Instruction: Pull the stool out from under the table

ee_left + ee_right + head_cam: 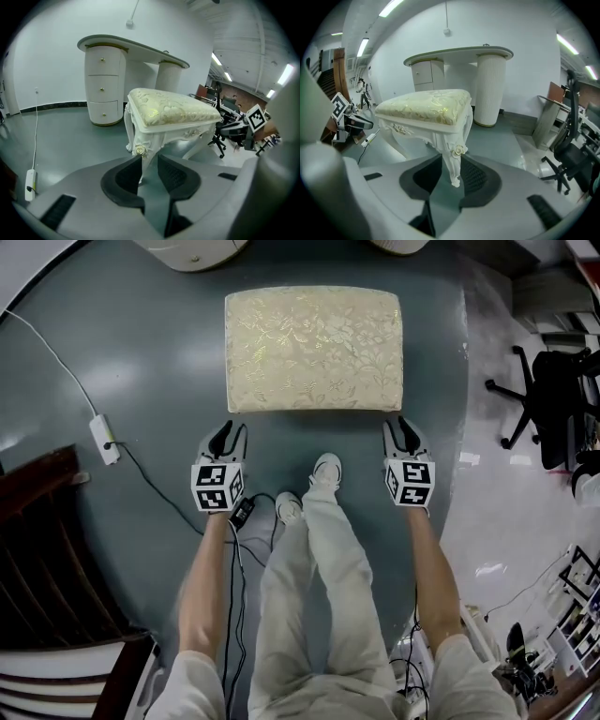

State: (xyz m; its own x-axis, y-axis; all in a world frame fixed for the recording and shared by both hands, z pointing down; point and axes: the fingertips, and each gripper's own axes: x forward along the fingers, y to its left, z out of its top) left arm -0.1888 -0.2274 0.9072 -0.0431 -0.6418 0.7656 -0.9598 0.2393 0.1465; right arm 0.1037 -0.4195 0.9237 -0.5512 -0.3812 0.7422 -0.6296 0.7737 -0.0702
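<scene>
The white carved stool [314, 348] with a cream floral cushion stands on the grey floor, out in front of the white dressing table [192, 251]. My left gripper [223, 434] hovers just short of the stool's near left corner, and my right gripper [403, 430] just short of its near right corner. In the left gripper view the stool [171, 110] shows beyond the left gripper [149, 161], its near leg [146, 159] lined up with the narrow gap, farther off. The right gripper [451, 164] frames the other near leg [453, 164] of the stool [424, 105] likewise. Both are narrowly open and hold nothing.
The person's feet [326, 468] stand between the grippers, close to the stool. A white power strip [103, 439] and its cable lie on the floor at left. Dark wooden furniture [37, 549] sits at lower left. A black office chair [553, 395] stands at right.
</scene>
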